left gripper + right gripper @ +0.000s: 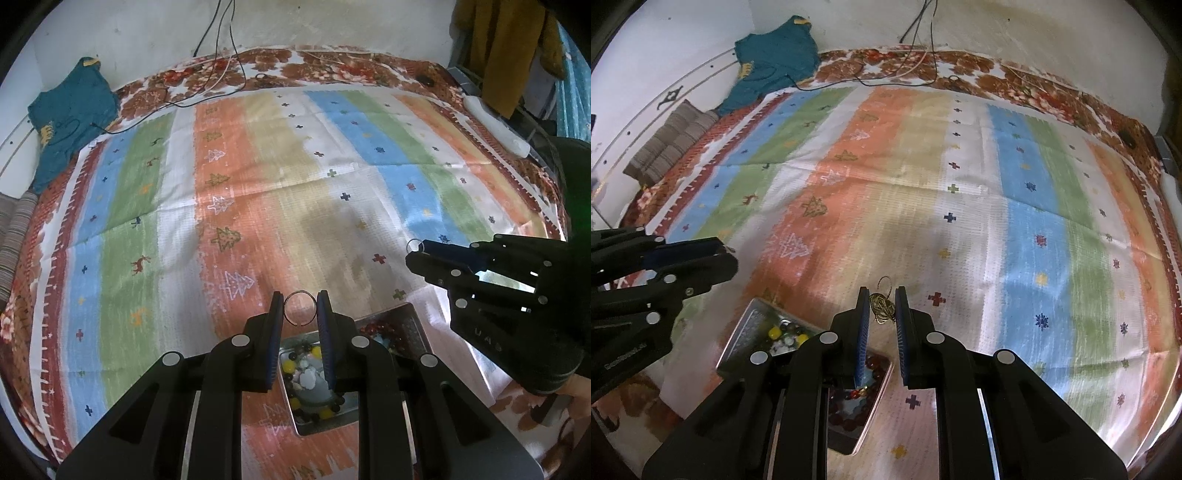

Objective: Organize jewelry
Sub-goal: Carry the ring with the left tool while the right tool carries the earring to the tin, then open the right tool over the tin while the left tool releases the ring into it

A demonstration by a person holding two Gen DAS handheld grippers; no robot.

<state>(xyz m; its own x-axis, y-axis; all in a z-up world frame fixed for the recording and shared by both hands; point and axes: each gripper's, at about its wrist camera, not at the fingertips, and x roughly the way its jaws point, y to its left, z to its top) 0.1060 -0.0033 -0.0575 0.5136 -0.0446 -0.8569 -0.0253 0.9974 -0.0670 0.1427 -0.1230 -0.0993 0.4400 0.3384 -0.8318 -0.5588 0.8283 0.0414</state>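
My left gripper [300, 309] is shut on a thin silver ring [300, 293], held above the striped cloth. Below it a metal tray [410, 321] holds beads and jewelry pieces [310, 376]. My right gripper [882, 309] is shut on a gold earring with a wire hoop [882, 306]. It also shows in the left wrist view [415, 254], with the hoop [413, 244] sticking out of its tip. In the right wrist view the tray [750, 325] lies under and left of my right gripper, and the left gripper [726, 254] is at the left edge.
A striped, patterned cloth [258, 184] covers a bed. A teal garment [70, 118] lies at the far left corner. Cables [221, 81] run along the far edge. A white object [495, 125] lies at the far right edge. Mustard clothes [509, 48] hang at the right.
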